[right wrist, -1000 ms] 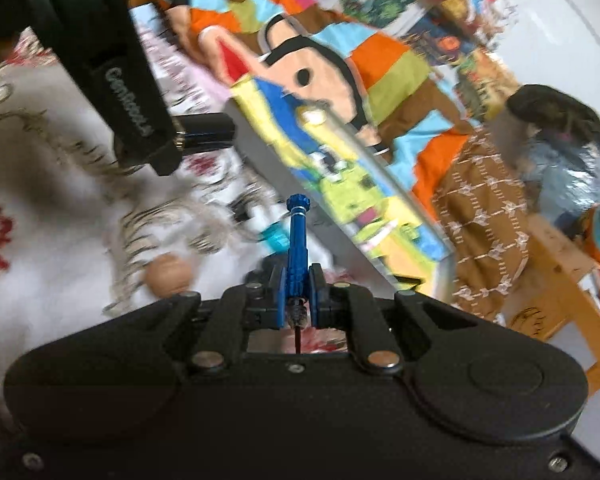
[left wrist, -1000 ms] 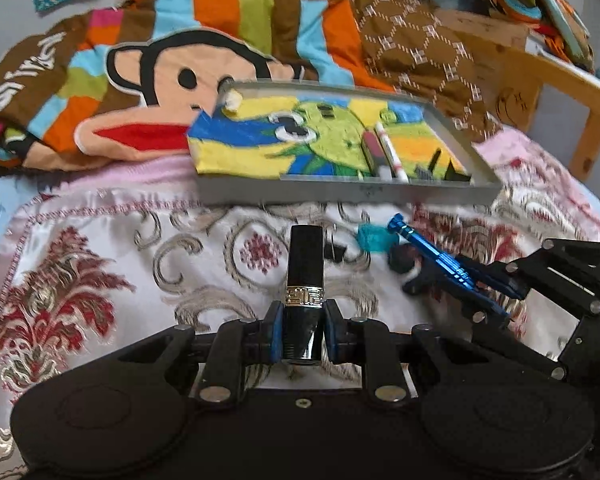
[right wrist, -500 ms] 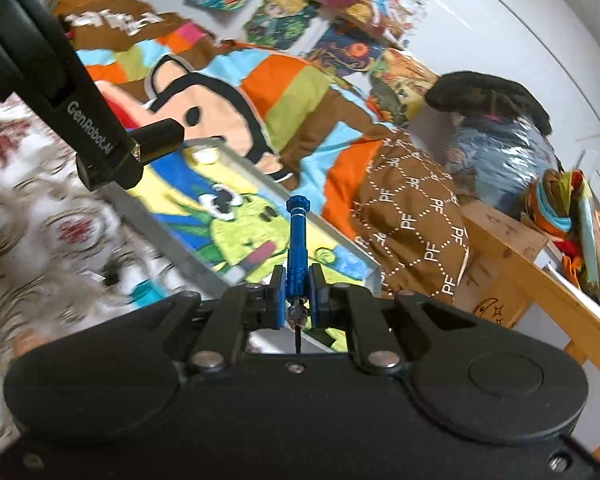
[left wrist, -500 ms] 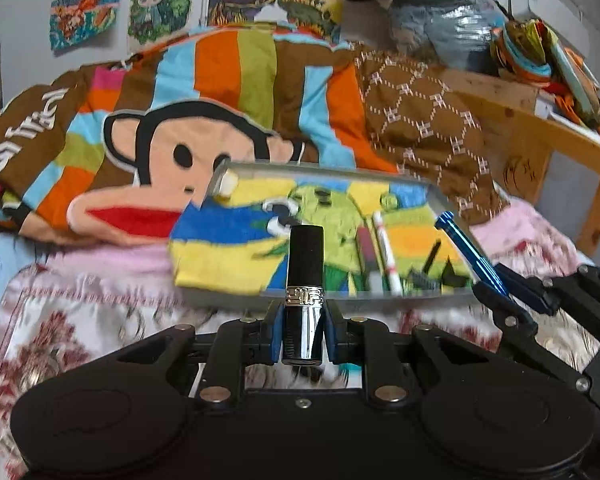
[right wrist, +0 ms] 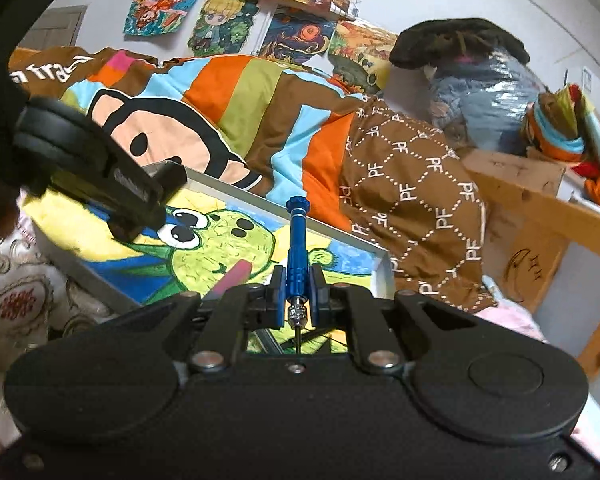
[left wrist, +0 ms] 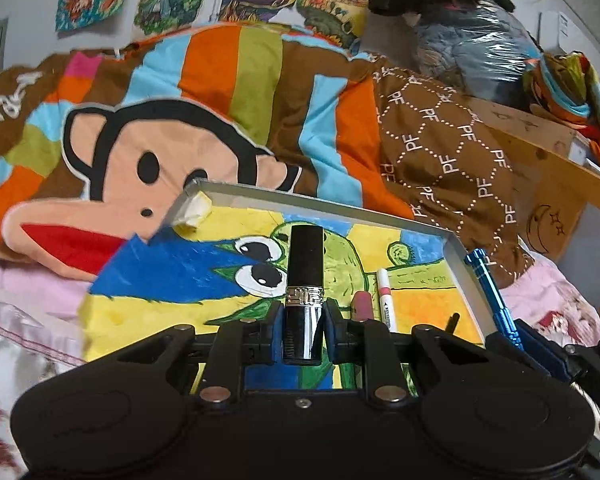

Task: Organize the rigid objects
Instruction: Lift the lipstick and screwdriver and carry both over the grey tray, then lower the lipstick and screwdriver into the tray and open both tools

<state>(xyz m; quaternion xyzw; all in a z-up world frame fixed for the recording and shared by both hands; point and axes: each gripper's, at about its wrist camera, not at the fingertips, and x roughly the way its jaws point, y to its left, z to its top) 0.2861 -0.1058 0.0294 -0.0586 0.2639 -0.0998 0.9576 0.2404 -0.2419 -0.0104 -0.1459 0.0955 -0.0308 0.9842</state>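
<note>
My left gripper [left wrist: 303, 322] is shut on a black and silver lipstick tube [left wrist: 305, 280], held upright over the grey tray [left wrist: 458, 258] lined with a frog drawing. In the tray lie a pink stick [left wrist: 362, 308], a white marker [left wrist: 386, 294] and a small black piece [left wrist: 453, 320]. My right gripper [right wrist: 297, 294] is shut on a blue precision screwdriver [right wrist: 296, 248], handle pointing away, above the tray's [right wrist: 382, 268] right part. The left wrist view shows that screwdriver [left wrist: 490, 288] at the tray's right rim. The left gripper with the lipstick [right wrist: 168, 178] shows in the right wrist view over the tray's left end.
A striped monkey blanket [left wrist: 204, 120] is piled behind the tray. To the right stands a wooden bed frame [left wrist: 556, 184] with bags and clothes on it. Drawings hang on the wall [right wrist: 220, 28]. The patterned bedspread [right wrist: 16, 304] lies in front of the tray.
Both grippers have risen from the bedspread and moved forward over the tray, each still holding its object. The camera view tilted up toward the wall.
</note>
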